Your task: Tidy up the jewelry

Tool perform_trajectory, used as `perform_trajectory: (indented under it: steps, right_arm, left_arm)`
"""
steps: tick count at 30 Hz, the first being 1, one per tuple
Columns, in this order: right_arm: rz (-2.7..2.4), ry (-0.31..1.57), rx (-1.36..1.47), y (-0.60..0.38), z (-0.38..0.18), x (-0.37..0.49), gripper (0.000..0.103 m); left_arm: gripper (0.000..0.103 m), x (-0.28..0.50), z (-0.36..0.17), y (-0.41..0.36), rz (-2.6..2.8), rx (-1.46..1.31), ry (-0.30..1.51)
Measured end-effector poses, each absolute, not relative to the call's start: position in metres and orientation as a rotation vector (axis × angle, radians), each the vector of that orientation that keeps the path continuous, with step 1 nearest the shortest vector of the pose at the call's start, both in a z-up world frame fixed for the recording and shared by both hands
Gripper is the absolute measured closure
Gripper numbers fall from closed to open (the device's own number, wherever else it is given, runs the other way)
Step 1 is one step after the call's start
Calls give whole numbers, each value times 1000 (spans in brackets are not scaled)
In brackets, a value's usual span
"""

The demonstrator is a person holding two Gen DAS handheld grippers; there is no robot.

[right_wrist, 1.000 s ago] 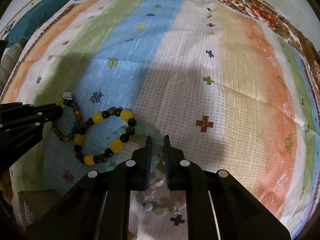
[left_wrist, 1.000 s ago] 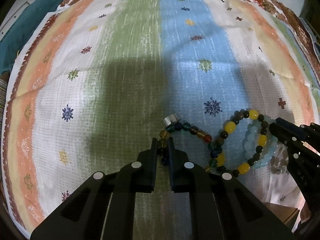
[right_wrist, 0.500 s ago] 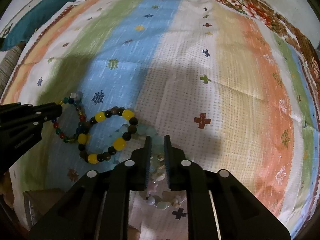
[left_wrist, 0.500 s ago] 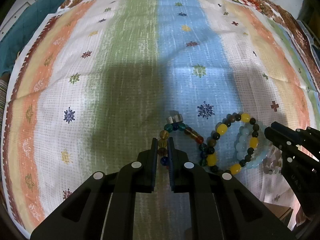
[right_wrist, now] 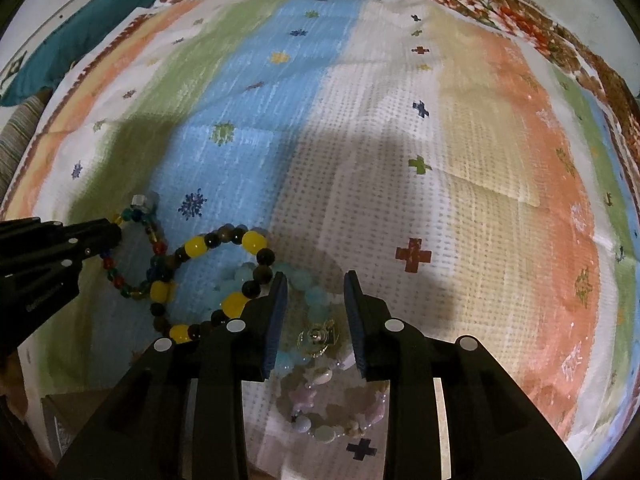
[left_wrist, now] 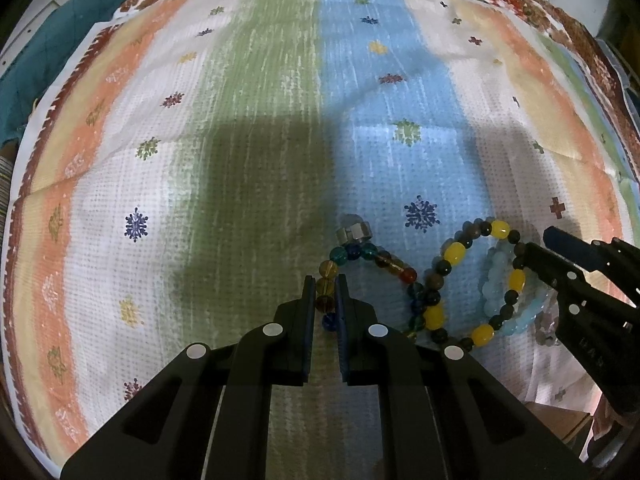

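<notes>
A striped cloth (left_wrist: 280, 120) with small printed motifs covers the surface. The left claw (left_wrist: 325, 300) pinches the multicoloured bead bracelet (left_wrist: 384, 264). The right claw (right_wrist: 316, 300) has just been opening, spread over the pale blue bracelet (right_wrist: 308, 284).

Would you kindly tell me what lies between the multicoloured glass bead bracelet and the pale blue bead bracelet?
The yellow-and-dark bead bracelet lies between the multicoloured glass bead bracelet and the pale blue bead bracelet, overlapping both; the left wrist view shows it best.

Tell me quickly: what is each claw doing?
Left claw: shut on the multicolour bracelet.
Right claw: open, just been opening, holding nothing.
</notes>
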State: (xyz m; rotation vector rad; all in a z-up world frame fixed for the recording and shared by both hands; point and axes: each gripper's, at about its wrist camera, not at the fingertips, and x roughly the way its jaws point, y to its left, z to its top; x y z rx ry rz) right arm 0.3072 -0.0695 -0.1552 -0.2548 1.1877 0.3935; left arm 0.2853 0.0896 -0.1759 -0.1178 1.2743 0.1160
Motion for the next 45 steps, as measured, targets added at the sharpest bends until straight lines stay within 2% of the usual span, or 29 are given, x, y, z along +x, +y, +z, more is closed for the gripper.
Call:
perform_trajectory:
  steps: [6,7,8,10,19,45]
  right_arm:
    - [397,1193,-295,-68,-163,306,76]
    - [395,1187,-305,-68,-164,305,79]
    - [400,1184,-305,-67,-164,304,87]
    - [400,1187,-301,-67,-163,304,91]
    - [398,1184,-284,-69,-156,303,91]
    - [385,1079,-201,-90,-88,262,91]
  left_arm:
    - [94,285,-179,88,117,-108,1278]
    - [94,285,-179,88,115,-107,1278]
    - [94,285,-179,88,113,-106,1278]
    - [94,285,-179,87,110,-101,1275]
    - [94,283,-170,82,98,-103,1251]
    - [94,259,-105,76,49,-171,1131]
